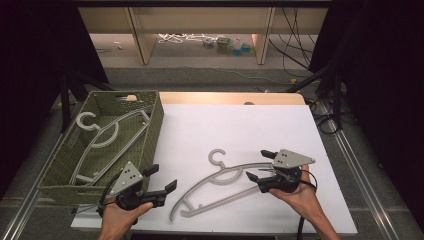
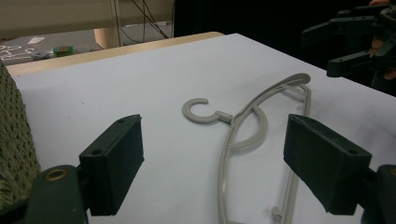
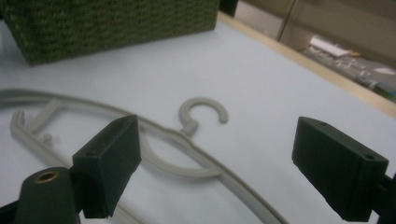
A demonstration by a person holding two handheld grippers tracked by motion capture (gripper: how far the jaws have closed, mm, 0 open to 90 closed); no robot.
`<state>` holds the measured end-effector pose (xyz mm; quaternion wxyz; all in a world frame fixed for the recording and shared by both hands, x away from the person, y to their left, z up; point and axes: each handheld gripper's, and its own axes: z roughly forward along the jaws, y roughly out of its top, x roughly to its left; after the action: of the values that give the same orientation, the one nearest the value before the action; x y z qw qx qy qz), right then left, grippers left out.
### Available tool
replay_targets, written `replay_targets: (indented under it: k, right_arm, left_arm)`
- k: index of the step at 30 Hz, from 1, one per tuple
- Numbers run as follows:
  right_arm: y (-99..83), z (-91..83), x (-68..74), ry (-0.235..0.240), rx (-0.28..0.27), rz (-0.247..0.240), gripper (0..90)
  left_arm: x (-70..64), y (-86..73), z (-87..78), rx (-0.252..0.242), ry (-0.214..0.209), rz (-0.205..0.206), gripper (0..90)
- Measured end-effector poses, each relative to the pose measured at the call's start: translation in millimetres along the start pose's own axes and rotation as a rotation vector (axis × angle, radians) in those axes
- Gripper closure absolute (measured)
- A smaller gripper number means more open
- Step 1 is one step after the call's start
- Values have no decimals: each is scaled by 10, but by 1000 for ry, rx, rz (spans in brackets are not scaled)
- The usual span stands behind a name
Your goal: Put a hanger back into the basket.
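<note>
Basket [image 1: 150,131]: it is sitting off the left edge of the white board [image 1: 300,130], your landmark here, with one grey hanger [image 1: 102,137] already lying inside it.

Left gripper [image 1: 162,179]: you are holding it over the board's near-left corner, just beside the basket's near end. Its jaws are standing wide apart with nothing between them, and they are pointing toward the loose hanger [image 1: 220,184].

Loose hanger: it is lying flat on the board's near middle, hook [image 2: 201,111] toward the far side, long arm curving toward the near-left. Neither tool is touching it.

Right gripper [image 1: 260,165]: you are holding it over the board's near-right part, right beside the hanger's right end. Its jaws are also spread wide and gripping nothing, one above and one level with that end.

Risk, thin stock: the hanger is lying flat against the board, so jaws coming in level are likely scraping past or pushing it rather than catching it.

Risk, one-end grip: if you are closing on the right tip alone, the long arm is probably swinging and twisting out.

Risk, basket wall: carrying it across, the hook or trailing end could be snagging the woven rim or the hanger already inside.
</note>
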<state>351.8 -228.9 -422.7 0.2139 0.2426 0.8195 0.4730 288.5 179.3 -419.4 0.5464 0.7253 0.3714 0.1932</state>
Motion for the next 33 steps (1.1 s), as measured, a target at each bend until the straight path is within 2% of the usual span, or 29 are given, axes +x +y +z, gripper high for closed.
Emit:
replay_targets:
  k: [2,3,4,5,6,7,8,10,14,15,16,17,18,21,22,24,25,26,27,29,31,33]
  right_arm:
    - [14,62,-78,18,67,-23,164]
    - [14,62,-78,18,67,-23,164]
    - [26,136,-132,37,120,-43,166]
    - [36,167,-152,46,152,-53,168]
    - [44,207,-165,56,175,-64,173]
    - [44,207,-165,56,175,-64,173]
    - [58,280,-198,82,216,-86,193]
    - [63,352,-235,99,263,-112,209]
    - [59,488,-310,113,336,-147,251]
    - [63,521,-322,111,362,-132,265]
    - [65,564,-349,113,387,-138,280]
    - [65,564,-349,113,387,-138,280]
    - [73,636,-390,129,429,-173,319]
    - [77,683,-418,149,447,-193,346]
    - [79,743,-441,173,488,-225,369]
    - [73,789,-463,194,513,-236,398]
    - [73,789,-463,194,513,-236,398]
    - [62,835,-488,218,546,-232,415]
    - [62,835,-488,218,546,-232,415]
    - [44,890,-520,226,592,-216,441]
    - [42,910,-530,222,598,-220,460]
    - [43,957,-545,247,621,-220,495]
  left_arm:
    - [-6,-1,5,3,-2,-1,198]
    - [-6,-1,5,3,-2,-1,198]
    - [-3,-9,19,3,-8,4,198]
    - [-3,-8,17,12,-7,5,198]
    - [-5,-13,20,10,-5,-9,198]
    - [-5,-13,20,10,-5,-9,198]
    - [9,-11,21,14,-7,6,198]
    - [12,-17,21,13,-6,3,198]
    - [12,-20,24,10,-7,3,198]
    - [11,-20,28,8,-12,3,198]
    - [9,-20,28,7,-11,2,198]
    - [9,-20,28,7,-11,2,198]
    - [10,-15,24,7,-10,8,198]
    - [16,-8,16,1,-11,10,198]
    - [26,0,6,-6,-2,10,198]
    - [31,1,3,-14,1,1,198]
    - [31,1,3,-14,1,1,198]
    - [36,0,2,-19,2,1,198]
    - [36,0,2,-19,2,1,197]
    - [42,3,3,-23,-1,7,197]
    - [43,12,-5,-19,6,19,198]
    - [42,15,-8,-24,11,23,198]
